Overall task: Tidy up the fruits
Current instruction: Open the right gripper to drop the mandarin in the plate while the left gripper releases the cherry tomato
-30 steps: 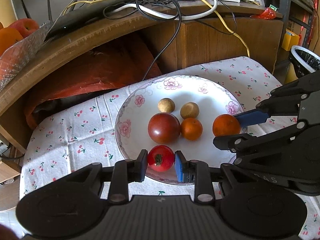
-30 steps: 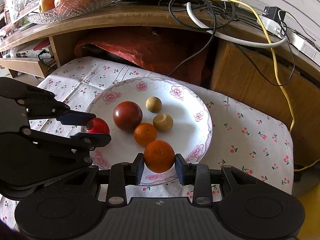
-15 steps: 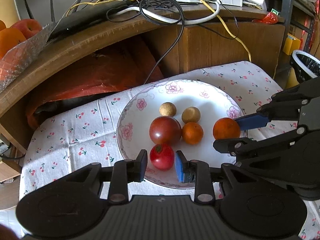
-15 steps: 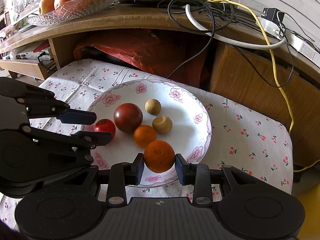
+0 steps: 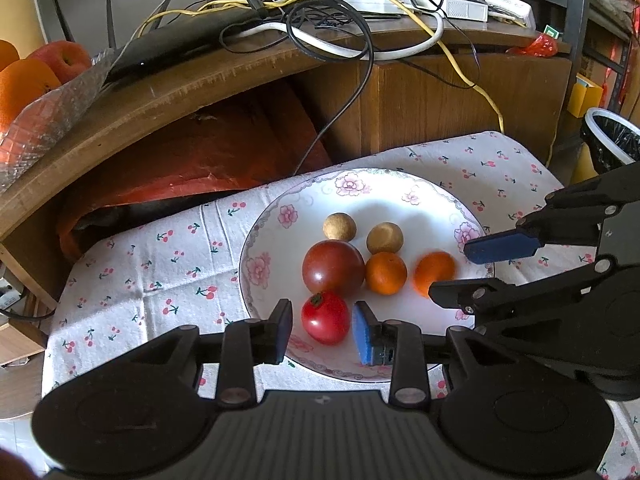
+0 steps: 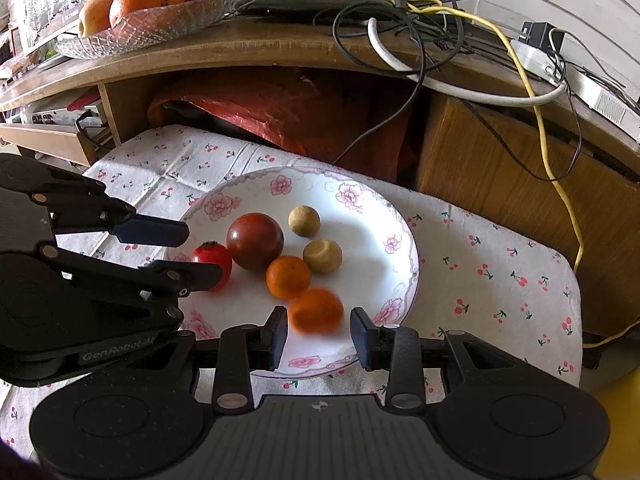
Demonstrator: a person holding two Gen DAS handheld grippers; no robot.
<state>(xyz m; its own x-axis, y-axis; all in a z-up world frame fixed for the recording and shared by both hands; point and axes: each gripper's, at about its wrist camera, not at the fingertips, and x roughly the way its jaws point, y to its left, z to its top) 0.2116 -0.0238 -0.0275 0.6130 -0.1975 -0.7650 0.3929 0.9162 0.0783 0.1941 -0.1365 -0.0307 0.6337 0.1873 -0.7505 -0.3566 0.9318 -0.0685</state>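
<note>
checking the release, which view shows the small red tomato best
The left wrist view: the small red tomato sits whole and sharp, green stem showing, between the open left gripper fingers. In the right wrist view the tomato is partly hidden behind the left gripper's lower finger.

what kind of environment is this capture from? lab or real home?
Looks like a lived-in home, not a lab. A flowered plate of fruit sits on a cherry-print cloth, next to a worn wooden desk carrying tangled cables, a router and a glass fruit bowl.
</note>
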